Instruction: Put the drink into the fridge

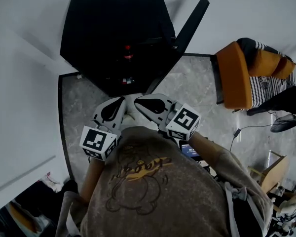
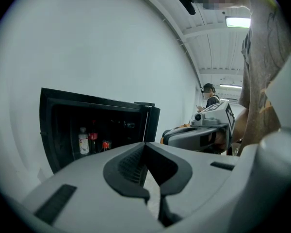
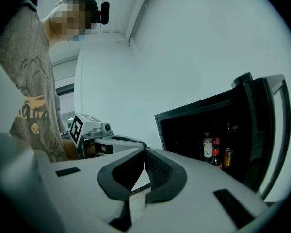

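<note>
The black fridge (image 1: 113, 28) stands on the grey floor (image 1: 197, 93) with its door (image 1: 190, 23) swung wide. The drinks (image 2: 92, 140), a few bottles and a can, stand together inside on a shelf. The person holds both tools close to the chest. The left gripper (image 2: 145, 147) and right gripper (image 3: 144, 154) each have their jaws pressed together on nothing, pointing toward the fridge.

Three cameras, one fridge in common.
The head view looks steeply down from above the person's shoulders onto the black open mini fridge (image 1: 113, 38) on the grey marble floor (image 1: 197, 98). The left gripper view and the right gripper view sit lower, looking roughly level past their own grey fingers (image 2: 128, 166) (image 3: 160, 171). Both face that fridge's open front from a little way off.
</note>
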`<state>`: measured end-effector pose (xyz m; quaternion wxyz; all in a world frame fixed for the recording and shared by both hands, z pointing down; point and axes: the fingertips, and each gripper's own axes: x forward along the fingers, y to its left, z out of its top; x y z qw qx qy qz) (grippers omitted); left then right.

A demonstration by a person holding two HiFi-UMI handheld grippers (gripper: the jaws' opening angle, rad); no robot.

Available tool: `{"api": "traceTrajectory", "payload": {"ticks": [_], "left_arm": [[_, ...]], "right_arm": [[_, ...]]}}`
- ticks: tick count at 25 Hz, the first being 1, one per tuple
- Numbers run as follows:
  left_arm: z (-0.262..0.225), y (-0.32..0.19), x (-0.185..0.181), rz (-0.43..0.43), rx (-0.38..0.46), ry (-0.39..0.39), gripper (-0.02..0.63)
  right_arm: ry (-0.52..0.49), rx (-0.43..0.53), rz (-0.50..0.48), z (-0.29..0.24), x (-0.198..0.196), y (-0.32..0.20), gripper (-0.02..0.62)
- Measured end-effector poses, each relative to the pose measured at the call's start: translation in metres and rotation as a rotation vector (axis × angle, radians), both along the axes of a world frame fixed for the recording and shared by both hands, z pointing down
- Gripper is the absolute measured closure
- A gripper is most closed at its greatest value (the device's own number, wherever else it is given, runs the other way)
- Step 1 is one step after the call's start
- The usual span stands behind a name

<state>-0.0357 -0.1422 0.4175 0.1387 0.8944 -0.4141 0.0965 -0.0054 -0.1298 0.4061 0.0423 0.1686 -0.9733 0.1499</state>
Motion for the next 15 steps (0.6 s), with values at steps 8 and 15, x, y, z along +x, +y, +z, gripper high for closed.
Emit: {"api": "traceTrajectory", "payload": {"ticks": [8, 15], "left_arm": [[0.0011, 0.0038, -0.0029, -0.012, -0.014, 0.005, 0.601], [0.0025, 0.0043, -0.007, -0.009, -0.01, -0.003, 0.601]], "right_arm": [[0.0, 0.01, -0.024, -0.0037, -0.003, 0.0017, 0.574], [0.013, 0.013, -0.042, -0.0009, -0.0057, 0.0031, 0.574]]}}
